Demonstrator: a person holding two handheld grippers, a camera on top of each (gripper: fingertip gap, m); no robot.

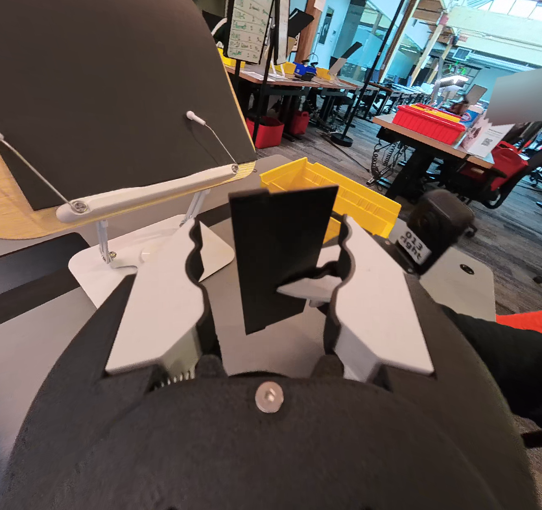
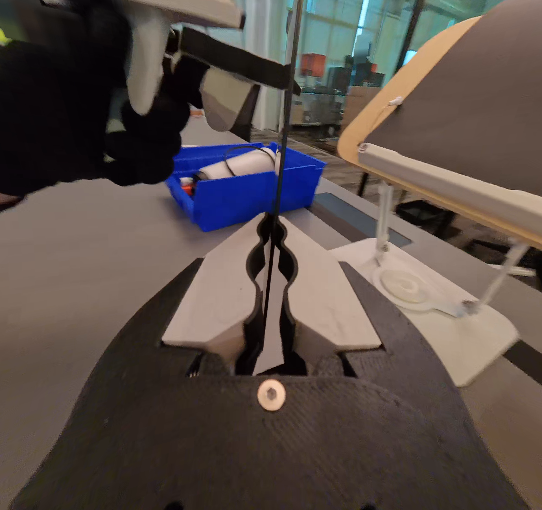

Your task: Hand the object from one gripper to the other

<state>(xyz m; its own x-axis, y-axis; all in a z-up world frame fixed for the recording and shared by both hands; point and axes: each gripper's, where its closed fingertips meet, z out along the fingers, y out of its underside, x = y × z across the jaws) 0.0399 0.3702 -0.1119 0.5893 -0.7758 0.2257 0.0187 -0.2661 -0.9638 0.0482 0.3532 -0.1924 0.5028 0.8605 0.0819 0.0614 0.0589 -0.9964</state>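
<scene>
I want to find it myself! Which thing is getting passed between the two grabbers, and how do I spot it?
Find the grey table, then the yellow bin at its edge. In front of that bin, the right gripper pinches a thin black plate, standing between the open fingers of the left gripper. It is the only flat, dark sheet held in the air.

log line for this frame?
phase: handover | right gripper: shut on black plate | left gripper: open, straddling plate, no contact | nearby: yellow bin, blue bin
</scene>
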